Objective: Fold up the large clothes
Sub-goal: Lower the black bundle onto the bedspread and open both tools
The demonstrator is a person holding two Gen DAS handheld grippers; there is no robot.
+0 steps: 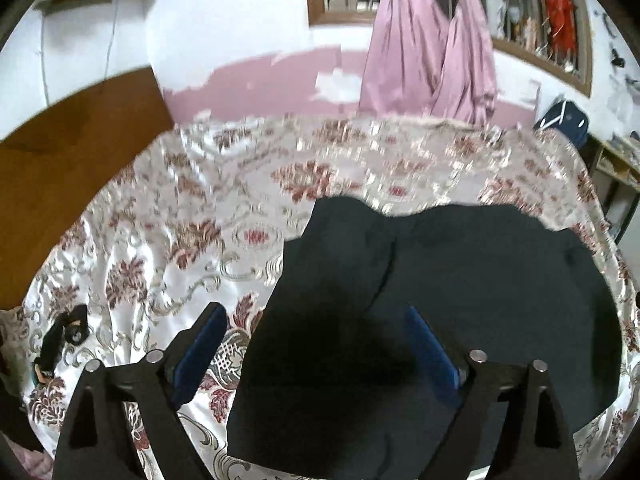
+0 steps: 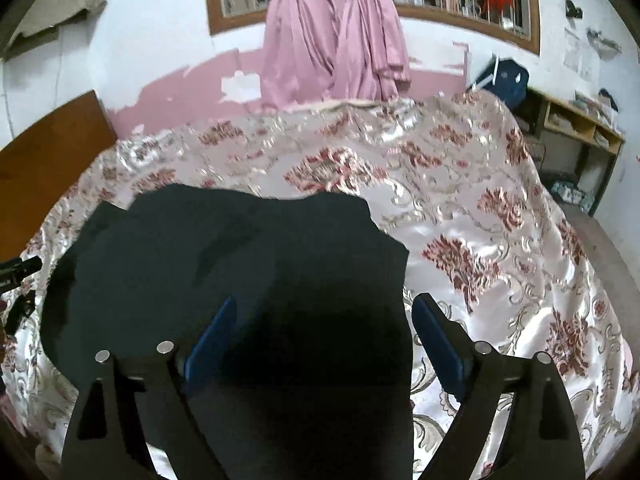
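Blue-padded fingers of the left gripper [image 1: 316, 354] stand wide apart at six o'clock in the left wrist view, gripping nothing. One pad sits over the bedspread [image 1: 168, 216]; the other sits over the dark garment [image 1: 460, 288]. Whether either pad touches the cloth cannot be told.

That garment lies spread flat on the flowered bedspread, filling the view from the centre out to four o'clock, with its left edge running down between the two pads.

From the right wrist, the right gripper [image 2: 324, 354] is likewise spread wide and holding nothing. Its pads straddle the right edge of the garment [image 2: 224, 256], which covers the view from nine o'clock to the centre, while bare bedspread [image 2: 500, 240] stretches away toward three o'clock.

Pink curtains [image 1: 432, 60] hang at twelve o'clock beyond the bed. A brown headboard [image 1: 68, 152] stands at nine o'clock.
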